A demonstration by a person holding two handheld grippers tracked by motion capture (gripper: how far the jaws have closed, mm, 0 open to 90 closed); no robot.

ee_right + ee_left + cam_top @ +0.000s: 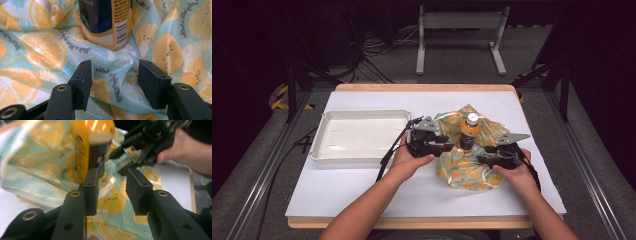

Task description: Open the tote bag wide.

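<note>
- Standing upright at the middle of the cloth [464, 167], the bottle [469, 131] has its long axis vertical, white cap [472, 119] up; its cap and shoulder are cut off in my right gripper view, and its foot is hidden in gathered folds.
- Label: a barcode [121, 32] and small characters on an orange and dark wrap; the characters are too small to read.
- Cloth print: orange slices on pale blue-green with looping script, seen reversed and not fully legible.
- My left gripper [451, 143], just left of the bottle: jaws apart with nothing clamped; in my left gripper view the bottle is blurred and the cloth lies beyond the pads.
- My right gripper [483, 155], near right of the bottle: jaws apart over a cloth ridge, pads not pressing it as far as I can tell.
- White tray [319, 145]: far left on the table [362, 200], well apart from the cloth.
</note>
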